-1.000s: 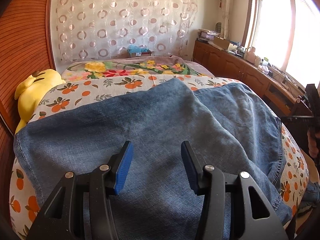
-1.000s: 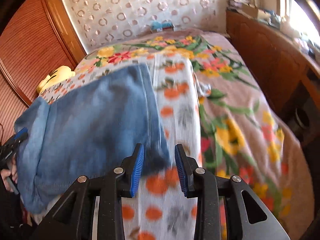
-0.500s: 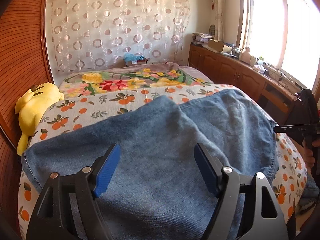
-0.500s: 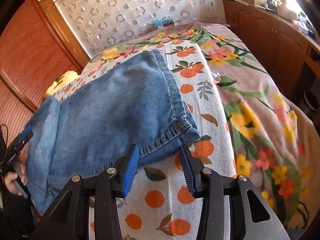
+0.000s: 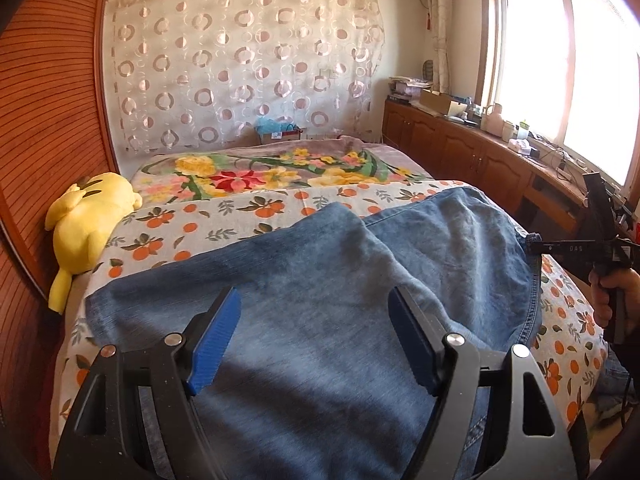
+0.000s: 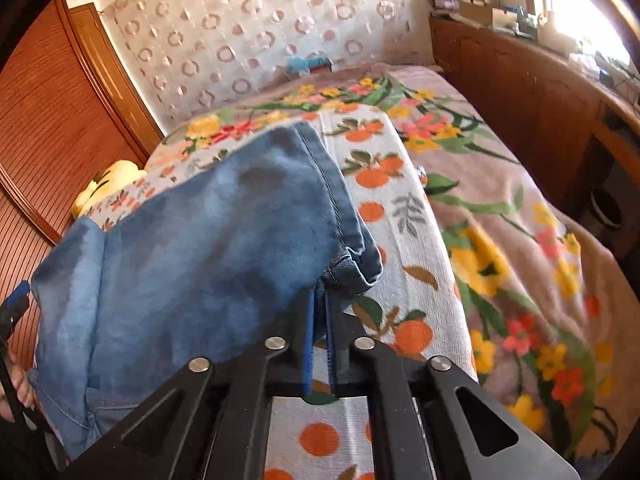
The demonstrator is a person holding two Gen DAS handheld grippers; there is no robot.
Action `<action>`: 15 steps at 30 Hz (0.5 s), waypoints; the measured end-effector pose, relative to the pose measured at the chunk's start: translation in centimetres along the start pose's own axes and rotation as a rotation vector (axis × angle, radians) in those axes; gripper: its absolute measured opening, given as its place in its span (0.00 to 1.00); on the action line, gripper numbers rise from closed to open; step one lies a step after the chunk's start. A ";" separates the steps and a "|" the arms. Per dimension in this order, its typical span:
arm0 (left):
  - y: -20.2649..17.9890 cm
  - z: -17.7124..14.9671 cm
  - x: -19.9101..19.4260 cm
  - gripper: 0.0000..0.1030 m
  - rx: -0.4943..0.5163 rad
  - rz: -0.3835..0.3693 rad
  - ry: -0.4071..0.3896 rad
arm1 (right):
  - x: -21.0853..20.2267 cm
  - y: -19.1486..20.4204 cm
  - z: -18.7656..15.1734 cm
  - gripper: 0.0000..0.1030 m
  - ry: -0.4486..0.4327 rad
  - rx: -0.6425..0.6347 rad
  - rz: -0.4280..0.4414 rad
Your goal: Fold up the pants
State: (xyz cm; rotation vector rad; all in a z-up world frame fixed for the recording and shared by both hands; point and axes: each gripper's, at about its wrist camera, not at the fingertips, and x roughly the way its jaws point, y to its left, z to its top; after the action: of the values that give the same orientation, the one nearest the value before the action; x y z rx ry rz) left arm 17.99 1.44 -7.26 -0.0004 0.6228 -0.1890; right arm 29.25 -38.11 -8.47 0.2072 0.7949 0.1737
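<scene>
Blue denim pants (image 5: 320,292) lie spread on a bed (image 5: 168,232), directly beneath the released left gripper (image 5: 314,336). The right gripper (image 6: 318,320), at 3 o'clock in the left view, has just clamped onto the seamed hem corner (image 6: 352,268). The cloth is faded and softly rumpled.
</scene>
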 end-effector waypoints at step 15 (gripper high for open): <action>5.2 -1.9 -9.1 0.75 -0.055 0.138 -0.088 | -5.6 18.3 2.1 0.03 -0.178 -0.243 0.311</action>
State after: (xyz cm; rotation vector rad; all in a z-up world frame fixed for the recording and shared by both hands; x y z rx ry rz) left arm 10.52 8.25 -3.82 -0.0188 0.5380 -0.0380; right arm 25.48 -22.01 1.34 0.1127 0.5552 0.5352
